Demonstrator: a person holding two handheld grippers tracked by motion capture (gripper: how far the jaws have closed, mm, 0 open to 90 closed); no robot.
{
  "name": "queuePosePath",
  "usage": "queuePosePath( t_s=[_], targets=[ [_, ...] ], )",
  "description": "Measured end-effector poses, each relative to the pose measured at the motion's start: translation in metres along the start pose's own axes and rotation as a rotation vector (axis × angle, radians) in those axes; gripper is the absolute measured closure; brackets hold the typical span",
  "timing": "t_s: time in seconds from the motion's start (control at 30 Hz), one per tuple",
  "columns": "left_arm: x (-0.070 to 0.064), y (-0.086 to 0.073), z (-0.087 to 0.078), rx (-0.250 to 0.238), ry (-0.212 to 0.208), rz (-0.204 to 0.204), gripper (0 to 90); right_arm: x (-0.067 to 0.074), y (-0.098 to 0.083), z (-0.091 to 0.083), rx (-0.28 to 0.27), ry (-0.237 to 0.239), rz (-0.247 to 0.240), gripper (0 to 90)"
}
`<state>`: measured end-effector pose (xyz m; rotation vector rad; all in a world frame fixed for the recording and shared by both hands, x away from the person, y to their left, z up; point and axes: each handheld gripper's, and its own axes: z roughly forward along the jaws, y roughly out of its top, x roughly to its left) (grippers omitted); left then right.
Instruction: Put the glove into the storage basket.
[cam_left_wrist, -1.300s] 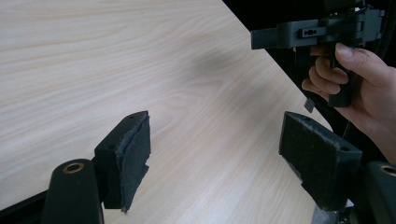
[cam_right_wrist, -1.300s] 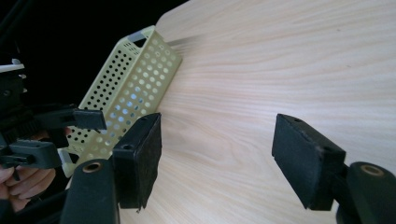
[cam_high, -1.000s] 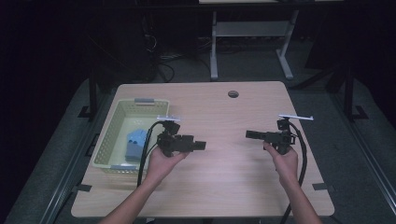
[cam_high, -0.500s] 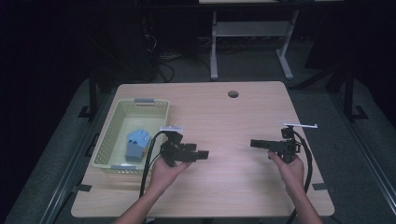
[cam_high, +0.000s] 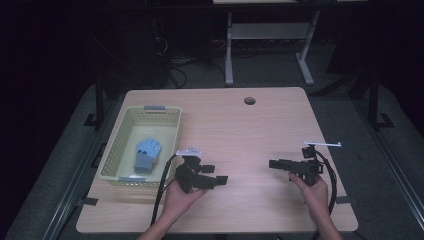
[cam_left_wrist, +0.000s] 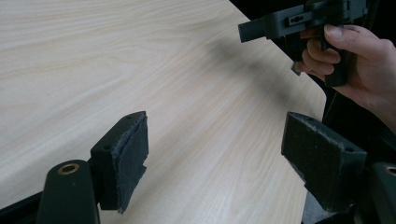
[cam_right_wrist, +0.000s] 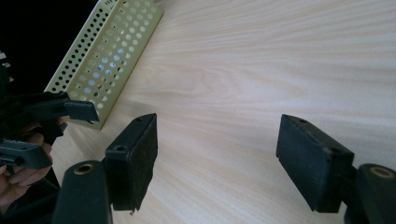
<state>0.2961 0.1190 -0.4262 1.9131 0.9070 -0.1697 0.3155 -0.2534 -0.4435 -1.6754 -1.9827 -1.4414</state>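
Pale wood is lying bare between the two claws, which are facing each other low over the near half of the tabletop (cam_high: 235, 125). The left claw (cam_high: 220, 180) is standing wide, its pads (cam_left_wrist: 133, 154) holding nothing, its tip pointing toward the right claw (cam_high: 274, 163). The right claw's jaws have just been opening and are gaping wide, with only wood grain between the pads (cam_right_wrist: 140, 156). Each claw is sitting in a hand (cam_high: 182, 197), the other hand (cam_high: 312, 192) gripping near the right edge. A yellow basket (cam_high: 112, 150) is resting on the left side, just beside the left claw, and a blue glove (cam_high: 146, 154) is lying inside it, well apart from the right claw.
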Motion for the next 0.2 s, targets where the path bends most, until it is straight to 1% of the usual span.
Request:
queuePosePath(
  t_s=[0.03,0.07,0.13,0.17,0.2],
  targets=[
    [-0.001,-0.002,0.0,-0.003,-0.004,0.0,22.7,0.0,-0.005,-0.001,-0.006,0.004,-0.006,28.4],
    [-0.002,-0.005,0.0,-0.009,-0.007,-0.001,22.7,0.0,-0.005,-0.001,-0.006,0.004,-0.006,28.4],
    [-0.004,-0.011,0.001,-0.014,-0.021,-0.006,22.7,0.0,-0.013,-0.002,-0.009,0.007,-0.016,27.7],
    [-0.006,-0.015,0.002,-0.019,-0.024,-0.001,22.6,-0.001,-0.018,-0.002,-0.013,0.015,-0.023,27.6],
    [-0.009,-0.018,0.002,-0.01,-0.022,0.014,22.7,-0.004,-0.025,0.0,-0.004,0.035,-0.016,27.3]
  ],
)
